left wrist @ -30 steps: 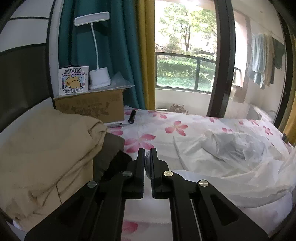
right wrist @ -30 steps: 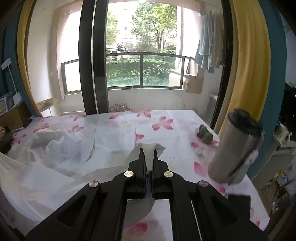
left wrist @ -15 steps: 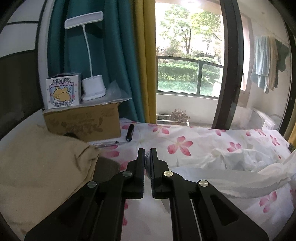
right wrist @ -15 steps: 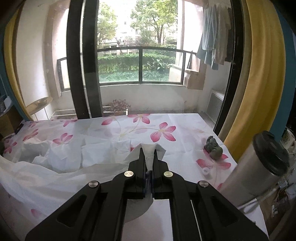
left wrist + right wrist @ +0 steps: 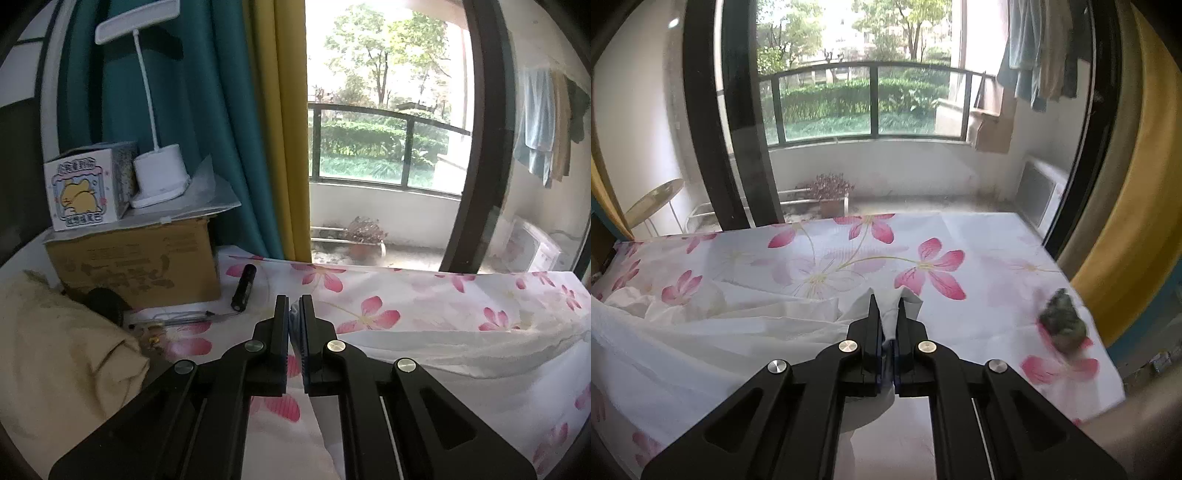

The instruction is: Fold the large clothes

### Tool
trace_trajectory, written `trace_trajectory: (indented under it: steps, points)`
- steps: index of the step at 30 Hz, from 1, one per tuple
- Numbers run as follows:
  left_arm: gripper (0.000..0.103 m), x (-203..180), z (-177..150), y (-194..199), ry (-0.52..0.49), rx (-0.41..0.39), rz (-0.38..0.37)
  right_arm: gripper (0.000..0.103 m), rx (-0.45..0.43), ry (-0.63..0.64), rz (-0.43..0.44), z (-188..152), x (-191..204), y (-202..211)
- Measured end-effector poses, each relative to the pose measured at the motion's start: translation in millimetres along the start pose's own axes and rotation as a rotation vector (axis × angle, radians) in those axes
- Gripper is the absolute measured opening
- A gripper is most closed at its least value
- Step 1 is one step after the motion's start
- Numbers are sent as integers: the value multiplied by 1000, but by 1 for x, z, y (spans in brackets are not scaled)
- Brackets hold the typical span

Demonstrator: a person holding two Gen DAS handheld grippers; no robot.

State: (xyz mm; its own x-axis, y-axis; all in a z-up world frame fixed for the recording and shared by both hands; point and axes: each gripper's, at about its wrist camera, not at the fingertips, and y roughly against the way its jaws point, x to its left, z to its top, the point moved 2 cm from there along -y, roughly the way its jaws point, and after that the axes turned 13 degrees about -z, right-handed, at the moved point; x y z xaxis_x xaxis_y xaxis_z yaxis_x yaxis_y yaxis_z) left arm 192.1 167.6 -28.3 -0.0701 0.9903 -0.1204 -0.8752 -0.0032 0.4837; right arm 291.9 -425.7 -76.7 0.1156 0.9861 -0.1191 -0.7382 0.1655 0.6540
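A large thin white garment (image 5: 713,343) is stretched across the bed with its pink-flowered sheet (image 5: 849,254). My right gripper (image 5: 886,306) is shut on one corner of it, and a tuft of white cloth pokes out above the fingertips. In the left wrist view the same white garment (image 5: 443,350) runs off to the right as a taut band. My left gripper (image 5: 294,306) is shut on its other end; the cloth hangs below the jaws. Both grippers hover just above the sheet, pointing toward the window.
At the left stand a cardboard box (image 5: 133,266) with a white desk lamp (image 5: 159,177) and a small carton (image 5: 83,192). A black torch (image 5: 243,286), a pen (image 5: 173,323) and a beige pillow (image 5: 55,365) lie nearby. A dark green lump (image 5: 1062,321) sits near the bed's right edge.
Both grippers have carried the white garment toward the window end of the bed. The crumpled heap has pulled out into a flatter band. The steel cup has left the right view.
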Motion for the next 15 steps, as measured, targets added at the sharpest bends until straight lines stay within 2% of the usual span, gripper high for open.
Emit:
trace_trajectory:
  steps: [15]
  points:
    - [6, 13, -2, -87, 68, 100, 41, 5, 118, 26, 18, 19, 21, -81]
